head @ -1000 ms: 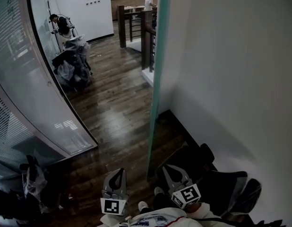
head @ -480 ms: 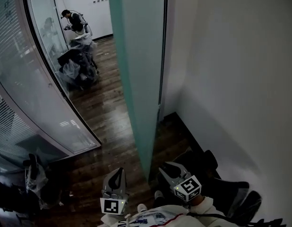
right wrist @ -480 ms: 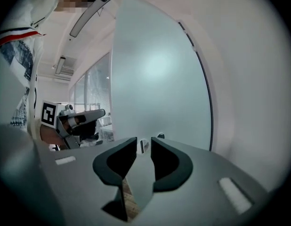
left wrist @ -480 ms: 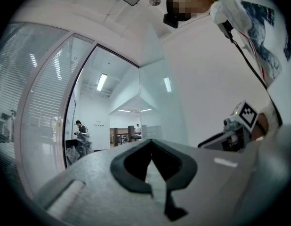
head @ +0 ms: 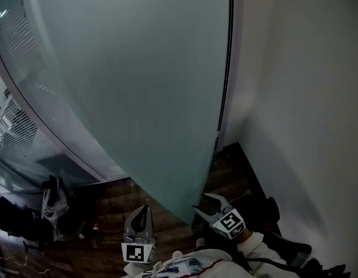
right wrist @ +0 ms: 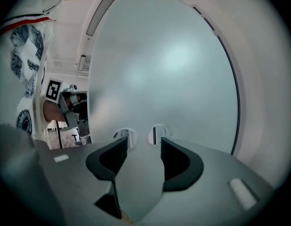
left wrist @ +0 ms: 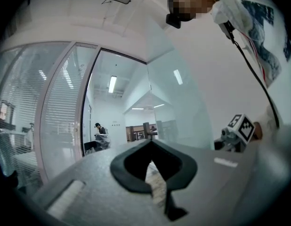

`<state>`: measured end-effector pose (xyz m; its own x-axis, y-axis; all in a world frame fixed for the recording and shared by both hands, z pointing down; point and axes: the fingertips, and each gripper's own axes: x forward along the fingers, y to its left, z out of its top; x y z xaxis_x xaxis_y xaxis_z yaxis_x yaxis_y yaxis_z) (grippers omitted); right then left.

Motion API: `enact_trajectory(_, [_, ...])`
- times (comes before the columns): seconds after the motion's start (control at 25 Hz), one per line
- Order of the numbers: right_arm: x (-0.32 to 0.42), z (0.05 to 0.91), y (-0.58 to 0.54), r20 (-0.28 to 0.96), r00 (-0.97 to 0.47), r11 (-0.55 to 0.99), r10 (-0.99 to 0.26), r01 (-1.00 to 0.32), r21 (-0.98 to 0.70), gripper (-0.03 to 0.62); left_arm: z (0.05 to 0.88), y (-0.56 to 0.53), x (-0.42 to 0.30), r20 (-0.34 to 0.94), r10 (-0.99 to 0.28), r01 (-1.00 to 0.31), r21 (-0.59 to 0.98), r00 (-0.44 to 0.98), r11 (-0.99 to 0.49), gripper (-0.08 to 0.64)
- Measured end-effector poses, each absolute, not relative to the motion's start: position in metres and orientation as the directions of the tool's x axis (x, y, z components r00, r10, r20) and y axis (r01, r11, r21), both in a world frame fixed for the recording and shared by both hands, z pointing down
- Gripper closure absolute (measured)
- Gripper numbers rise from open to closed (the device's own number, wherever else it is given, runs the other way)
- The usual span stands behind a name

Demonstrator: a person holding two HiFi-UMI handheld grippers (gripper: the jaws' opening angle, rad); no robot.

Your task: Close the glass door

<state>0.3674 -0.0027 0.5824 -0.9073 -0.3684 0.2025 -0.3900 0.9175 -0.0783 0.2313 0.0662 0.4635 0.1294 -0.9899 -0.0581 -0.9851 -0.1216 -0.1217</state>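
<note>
The frosted glass door [head: 138, 86] fills most of the head view, its lower corner just above my grippers. The right gripper [head: 209, 203] stands open below that corner, and its jaws have just been opening. In the right gripper view the right gripper [right wrist: 143, 145] faces the glass door [right wrist: 159, 69] with nothing pressed between its pads; two round fittings [right wrist: 157, 134] on the glass show past the fingertips. My left gripper [head: 144, 210] is shut and empty, to the left of the door's edge. From the left gripper [left wrist: 150, 144] the glass door [left wrist: 183, 107] appears at the right.
A white wall [head: 306, 97] runs close along the right. A curved glass partition with blinds [head: 17, 126] bounds the left, with dark bags [head: 51, 201] at its foot on the wooden floor [head: 109, 196]. A black seat [head: 283, 248] sits at lower right. A person [left wrist: 99, 128] stands far down the hall.
The door has swung from edge-on to broadside and now hides the hall. The right gripper's jaws have opened and the gripper shifted slightly; the left gripper stays shut.
</note>
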Motion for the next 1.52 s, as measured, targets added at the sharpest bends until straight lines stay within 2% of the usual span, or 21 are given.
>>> enact_trajectory(0.2, [0.339,0.584,-0.007,0.183,-0.954,0.963,-0.236,-0.255,-0.089,0.314,0.459,0.065,0.216,-0.057,-0.997,-0.988,-0.147,0.055,-0.046,0.561])
enact_trajectory(0.4, [0.310,0.586,-0.007,0.181,-0.971,0.983,-0.158,-0.172,-0.063,0.309,0.454,0.063,0.215,-0.055,-0.998,-0.983,-0.182,0.015,-0.004,0.561])
enact_trajectory(0.44, [0.304,0.586,-0.006,0.186,-0.970,0.985,-0.160,-0.170,-0.042,0.315,0.452,0.065,0.215,-0.057,-0.998,-0.983,-0.186,0.007,0.004,0.561])
enact_trajectory(0.52, [0.295,0.587,-0.008,0.189,-0.964,0.982,-0.186,-0.188,0.005,0.378,0.445,0.064,0.214,-0.075,-0.997,-0.981,-0.193,-0.011,0.025,0.561])
enact_trajectory(0.8, [0.289,0.585,-0.013,0.136,-0.959,0.968,-0.249,-0.252,-0.005,0.388,0.458,0.072,0.212,-0.042,-0.996,-0.980,-0.180,-0.080,0.086,0.561])
enact_trajectory(0.92, [0.281,0.586,-0.015,0.174,-0.949,0.964,-0.261,-0.267,-0.009,0.397,0.463,0.072,0.208,-0.026,-0.995,-0.980,-0.172,-0.097,0.101,0.561])
enact_trajectory(1.08, [0.270,0.583,-0.015,0.287,-0.906,0.950,-0.312,-0.292,0.113,0.426,0.465,0.070,0.203,-0.021,-0.995,-0.980,-0.174,-0.096,0.098,0.561])
enact_trajectory(1.28, [0.255,0.585,-0.021,0.277,-0.918,0.958,-0.284,-0.284,0.043,0.444,0.469,0.063,0.187,-0.002,-0.992,-0.978,-0.169,-0.127,0.125,0.561])
enact_trajectory(1.52, [0.240,0.590,-0.026,0.255,-0.924,0.956,-0.285,-0.294,0.003,0.454,0.468,0.045,0.174,-0.047,-0.993,-0.985,-0.125,-0.112,0.117,0.561])
